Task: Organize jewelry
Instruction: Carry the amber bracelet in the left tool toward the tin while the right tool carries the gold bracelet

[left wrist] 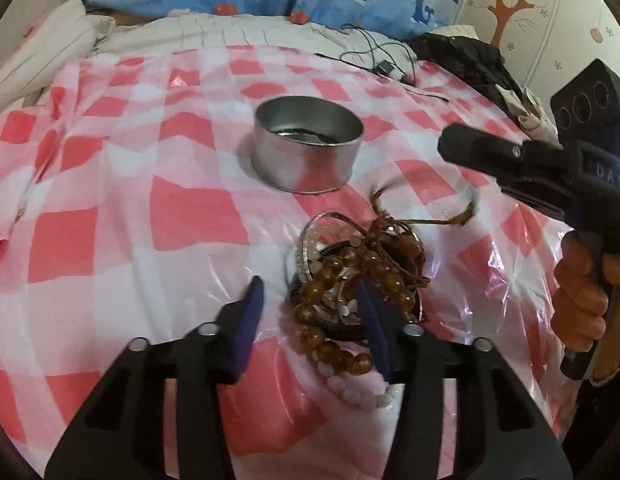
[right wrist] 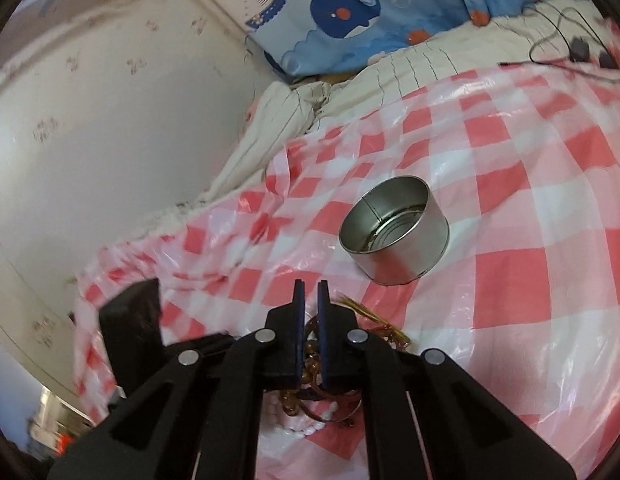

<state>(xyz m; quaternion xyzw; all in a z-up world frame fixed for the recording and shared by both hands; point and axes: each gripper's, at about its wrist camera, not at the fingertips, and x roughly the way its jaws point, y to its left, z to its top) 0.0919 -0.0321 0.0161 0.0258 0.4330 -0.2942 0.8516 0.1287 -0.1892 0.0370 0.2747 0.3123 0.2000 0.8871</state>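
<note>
1. The step in hand, as I judge it, is taking one piece out of the jewelry pile and carrying it to the metal tin, which is standing beyond both tongs on the checked plastic sheet over the bed.
2. To do it well, the left tongs should be closing on one strand only, for example the brown bead bracelet, because the cords are tangled with the white bead bracelet and the metal bangle.
3. A slow lift is helping the other pieces to fall away; if several are rising together, a small shake is better than a hard pull.
4. The left tongs are standing partly open over the pile. Its right finger is lying among the brown beads and the left finger is beside the pile; the pads are not pressing anything yet.
5. The right tongs are almost fully closed, with only a thin gap.
6. In the left wrist view a thin brown cord is lying below the right tongs, blurred; I cannot tell whether the tips are holding it.
</note>
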